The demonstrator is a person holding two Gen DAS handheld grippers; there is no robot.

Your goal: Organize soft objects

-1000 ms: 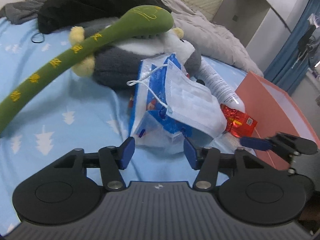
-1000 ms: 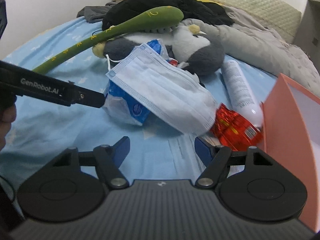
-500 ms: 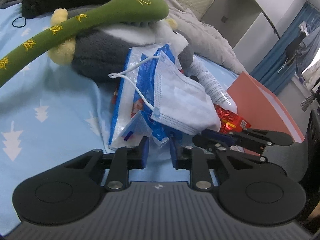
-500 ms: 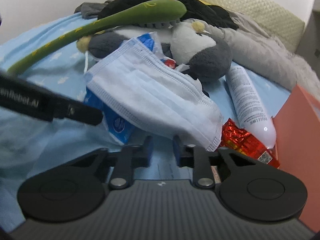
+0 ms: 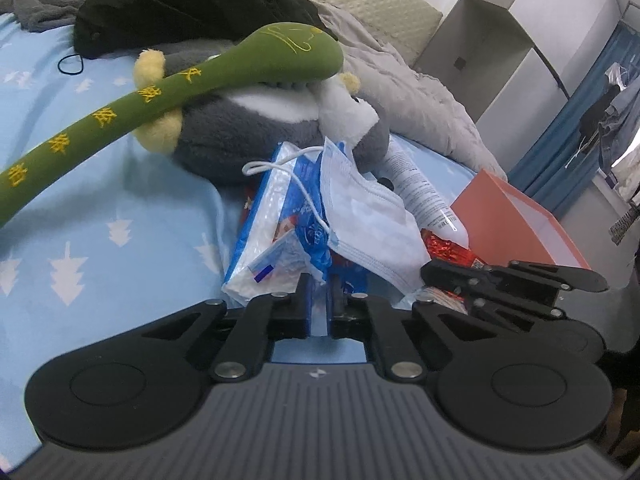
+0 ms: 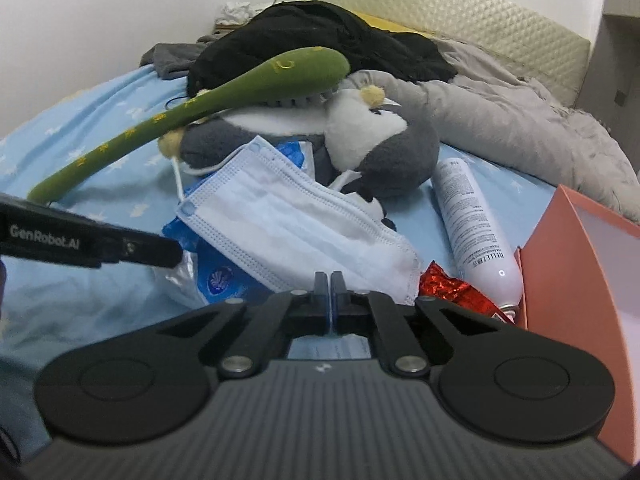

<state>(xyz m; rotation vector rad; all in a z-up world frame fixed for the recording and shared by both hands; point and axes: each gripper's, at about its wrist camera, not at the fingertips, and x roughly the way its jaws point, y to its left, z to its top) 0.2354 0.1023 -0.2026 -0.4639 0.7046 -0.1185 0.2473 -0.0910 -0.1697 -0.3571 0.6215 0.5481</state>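
A blue-and-white tissue pack (image 5: 272, 232) lies on the blue bedsheet with a pale blue face mask (image 5: 368, 220) draped over it. My left gripper (image 5: 319, 280) is shut on the pack's near corner. In the right wrist view my right gripper (image 6: 331, 276) is shut on the lower edge of the mask (image 6: 292, 224). The left gripper (image 6: 172, 252) comes in from the left at the pack's clear end (image 6: 218, 280). Behind them lies a grey-and-white penguin plush (image 5: 248, 136), with a long green plush stick (image 5: 160, 96) resting across it.
A white spray bottle (image 6: 472, 232) and a red foil packet (image 6: 452, 288) lie right of the mask, beside an open orange box (image 6: 580, 264). A black garment (image 5: 180, 0) and a grey quilt (image 5: 420, 108) are heaped at the headboard. A black hair tie (image 5: 70, 66) lies far left.
Both grippers went from wide open to shut. The left closed over the tissue pack's corner, the right over the mask's lower edge, after both drew in closer to the pile.
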